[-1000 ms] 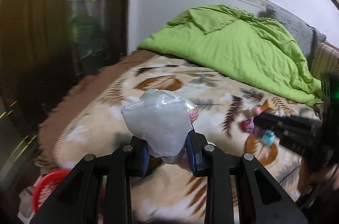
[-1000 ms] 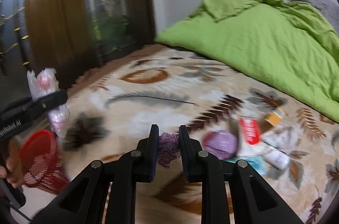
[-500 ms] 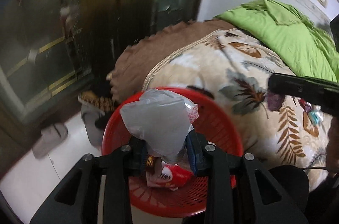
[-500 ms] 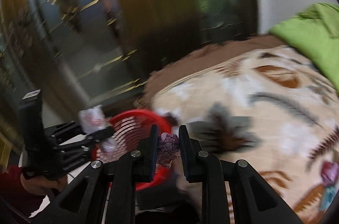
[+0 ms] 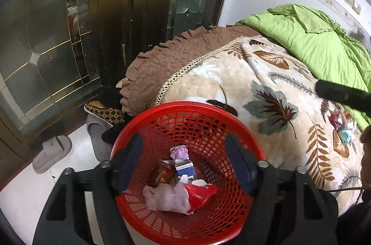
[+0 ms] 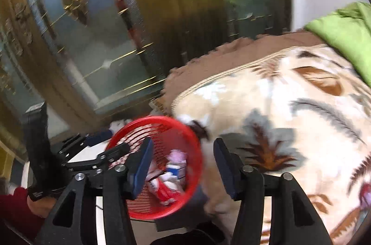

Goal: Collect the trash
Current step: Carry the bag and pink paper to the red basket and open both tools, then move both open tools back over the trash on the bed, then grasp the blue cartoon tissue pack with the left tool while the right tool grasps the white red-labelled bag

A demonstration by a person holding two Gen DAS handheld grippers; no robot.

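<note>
A red mesh basket (image 5: pixel 185 110) stands on the floor beside the bed and holds several pieces of trash. Among them are a clear plastic bag (image 5: pixel 165 197), a purple wrapper (image 5: pixel 178 151), a blue and white carton (image 5: pixel 185 168) and a red packet (image 5: pixel 199 195). My left gripper (image 5: pixel 185 163) is open and empty right above the basket. My right gripper (image 6: pixel 182 163) is open and empty over the basket's (image 6: pixel 185 126) right rim. More trash (image 5: pixel 340 126) lies on the bed at the right.
The bed has a leaf-patterned blanket (image 5: pixel 266 91), a brown quilt (image 5: pixel 167 64) at its corner and a green duvet (image 5: pixel 324 40) behind. Grey slippers (image 5: pixel 52 153) and patterned shoes (image 5: pixel 104 110) lie on the white floor. Glass-panelled doors (image 5: pixel 58 36) stand to the left.
Both grippers swung from the bed to the red basket. The left gripper opened and let the plastic bag fall in. The right gripper opened and dropped the purple wrapper in.
</note>
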